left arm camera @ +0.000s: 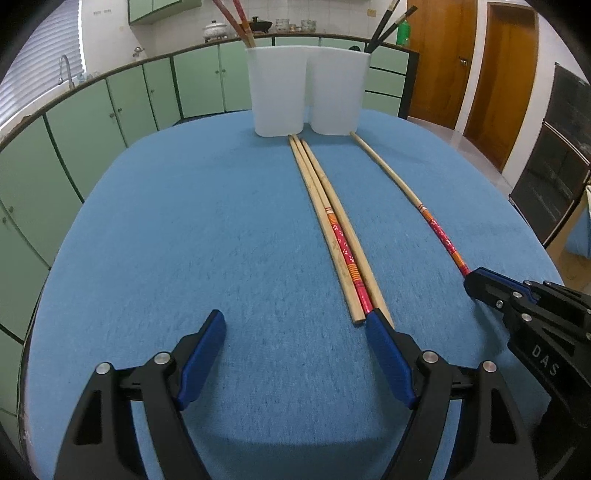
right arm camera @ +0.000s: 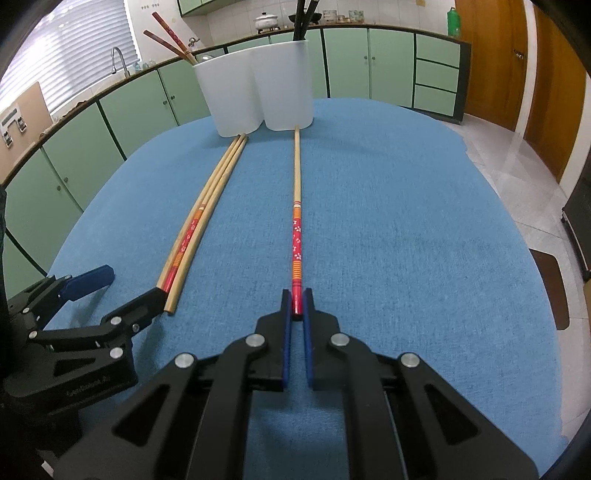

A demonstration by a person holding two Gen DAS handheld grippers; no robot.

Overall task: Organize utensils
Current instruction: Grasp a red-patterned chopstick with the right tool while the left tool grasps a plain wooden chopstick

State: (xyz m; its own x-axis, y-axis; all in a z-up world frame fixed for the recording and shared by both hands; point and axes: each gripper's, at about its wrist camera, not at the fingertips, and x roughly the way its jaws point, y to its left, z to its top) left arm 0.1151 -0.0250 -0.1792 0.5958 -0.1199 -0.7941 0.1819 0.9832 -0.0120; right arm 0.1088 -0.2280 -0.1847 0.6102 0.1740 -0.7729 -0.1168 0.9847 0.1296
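The right gripper [right arm camera: 297, 301] is pinching the red painted end of a single wooden chopstick with a red-and-orange flowered handle [right arm camera: 296, 206], its blue pads closed tight on it; the stick is lying on the blue cloth-covered table [right arm camera: 406, 240] and running straight ahead to the foot of the white plastic two-compartment utensil holder [right arm camera: 255, 92]. The left gripper [left arm camera: 295, 325] is standing wide open with nothing between its pads — its right fingertip is sitting at the near ends of a bundle of three chopsticks, two plain and one red-patterned [left arm camera: 328, 229]. Only the right wrist view is showing the grip itself; the left view is catching just the closed black tip. The left view alone is showing dark chopsticks [left arm camera: 388, 22] standing in the holder's right compartment, red ones [left arm camera: 236, 22] in the left.
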